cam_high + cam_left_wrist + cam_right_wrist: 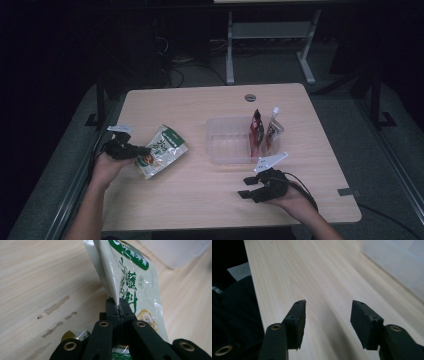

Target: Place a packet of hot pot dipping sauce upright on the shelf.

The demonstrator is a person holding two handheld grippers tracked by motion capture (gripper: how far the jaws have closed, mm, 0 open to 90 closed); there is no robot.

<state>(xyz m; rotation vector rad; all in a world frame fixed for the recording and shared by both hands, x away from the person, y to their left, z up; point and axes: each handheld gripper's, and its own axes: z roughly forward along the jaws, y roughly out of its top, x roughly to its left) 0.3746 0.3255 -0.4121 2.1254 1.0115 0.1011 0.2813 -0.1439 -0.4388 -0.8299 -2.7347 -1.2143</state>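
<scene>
Your right tongs (248, 188) rest low on the pale wood-grain surface (200, 200), jaws parted with nothing between them. In the right gripper view a dark mass at the left edge cannot be identified, and the pale shape at the upper right is too blurred to name.

Your left tongs (141, 150) are clamped on the edge of the glossy cream-and-green foil pouch (161, 151), held at the left of the surface, well apart from the clear shallow plastic tray (225, 145). The jaws hide the pouch's lower edge in the left gripper view (130, 287). It carries green Chinese characters, a green band with white characters and a gold round seal; none reads clearly.

Beyond, in the tray's right end, a red-and-black sachet (257, 127) and a brown sachet with a white spout (273, 127) stand upright; their print is illegible.
</scene>
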